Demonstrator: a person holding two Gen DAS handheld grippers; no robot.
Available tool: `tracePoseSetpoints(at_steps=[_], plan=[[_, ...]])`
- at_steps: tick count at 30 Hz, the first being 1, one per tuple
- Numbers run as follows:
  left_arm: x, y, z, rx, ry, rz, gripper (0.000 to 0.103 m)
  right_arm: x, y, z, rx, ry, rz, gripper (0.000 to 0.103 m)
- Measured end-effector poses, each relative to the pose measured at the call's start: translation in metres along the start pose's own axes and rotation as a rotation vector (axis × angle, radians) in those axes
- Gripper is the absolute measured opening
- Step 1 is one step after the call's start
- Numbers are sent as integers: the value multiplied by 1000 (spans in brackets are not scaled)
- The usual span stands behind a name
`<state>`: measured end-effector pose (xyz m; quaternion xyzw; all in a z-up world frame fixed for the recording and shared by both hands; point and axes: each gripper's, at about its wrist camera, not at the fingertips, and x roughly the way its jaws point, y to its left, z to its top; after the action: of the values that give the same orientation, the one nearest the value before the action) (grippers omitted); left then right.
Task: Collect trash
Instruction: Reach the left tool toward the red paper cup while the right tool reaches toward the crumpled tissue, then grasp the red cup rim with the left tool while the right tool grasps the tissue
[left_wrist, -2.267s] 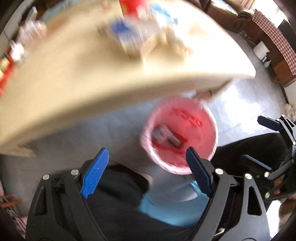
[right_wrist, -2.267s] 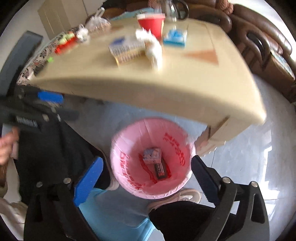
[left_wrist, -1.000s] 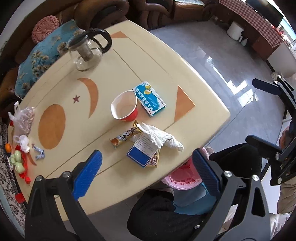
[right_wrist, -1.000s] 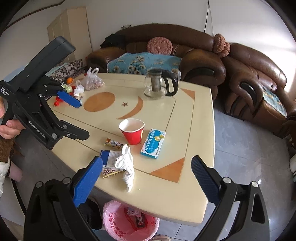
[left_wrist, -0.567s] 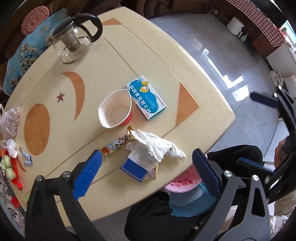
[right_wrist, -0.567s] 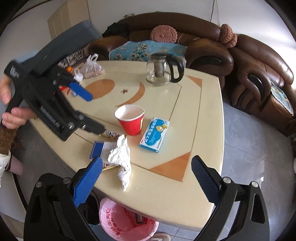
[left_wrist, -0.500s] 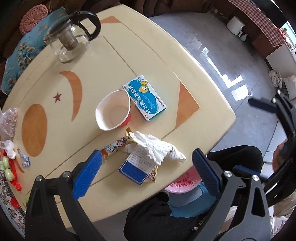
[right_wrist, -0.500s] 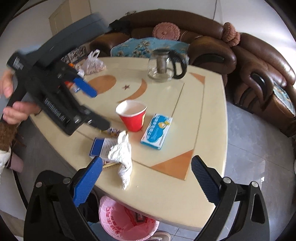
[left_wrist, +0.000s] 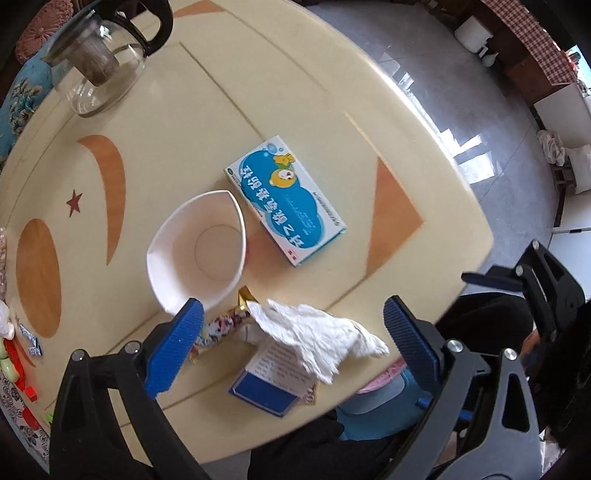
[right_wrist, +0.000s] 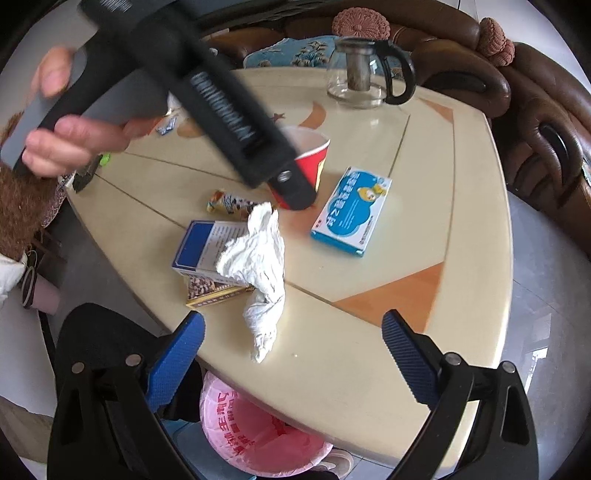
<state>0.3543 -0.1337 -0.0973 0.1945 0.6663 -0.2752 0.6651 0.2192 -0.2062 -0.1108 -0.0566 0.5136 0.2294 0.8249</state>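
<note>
While both grippers gape, crumpled tissue (right_wrist: 264, 266) lengthwise toward pink bin (right_wrist: 258, 435)

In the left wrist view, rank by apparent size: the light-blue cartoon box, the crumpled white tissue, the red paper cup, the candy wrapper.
1. Light-blue cartoon box, red paper cup and crumpled white tissue: too alike to rank, and the tissue lies nearer the camera.
2. Candy wrapper, smallest, partly hidden.

- I see the table (left_wrist: 325, 110) cream, with orange moon, oval and triangle inlays and a red star.
- Cup (right_wrist: 312, 162): red outside, white inside.
- Tissue (right_wrist: 258, 258): white.
- Box (left_wrist: 284, 199): blue and white, cartoon bears.
- Bin bag (right_wrist: 258, 439): pink, red print.
- I note blue pads (left_wrist: 173, 347) on black grippers.
</note>
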Motion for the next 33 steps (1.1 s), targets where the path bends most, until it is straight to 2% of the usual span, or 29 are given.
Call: tracePoseSetpoints(at_steps=[9,13,15,17,21,26,27,31,33], plan=[[33,12,16,-12,42,-14,95,38,9,-7,-26,53,61,94],[42,15,17,-11,46,-32,95,56,15,-10,-56,80,64,89],[46,16,18,-9,51,-38,90,64,16,-11,-60,90,65,82],[51,18,18,-11,69,-44,80,71,17,-10,-65,99,63,75],[57,25,20,-22,84,-38,75,81,16,-9,-65,103,56,59],[59,39,21,-55,82,-33,70,84,13,-10,-68,96,40,55],[59,40,20,-54,79,-32,69,84,12,-11,-69,97,39,51],[55,39,15,-49,67,-25,52,83,9,-10,-76,90,15,32],[55,40,13,-54,69,-10,45,83,9,-10,-70,92,23,29]])
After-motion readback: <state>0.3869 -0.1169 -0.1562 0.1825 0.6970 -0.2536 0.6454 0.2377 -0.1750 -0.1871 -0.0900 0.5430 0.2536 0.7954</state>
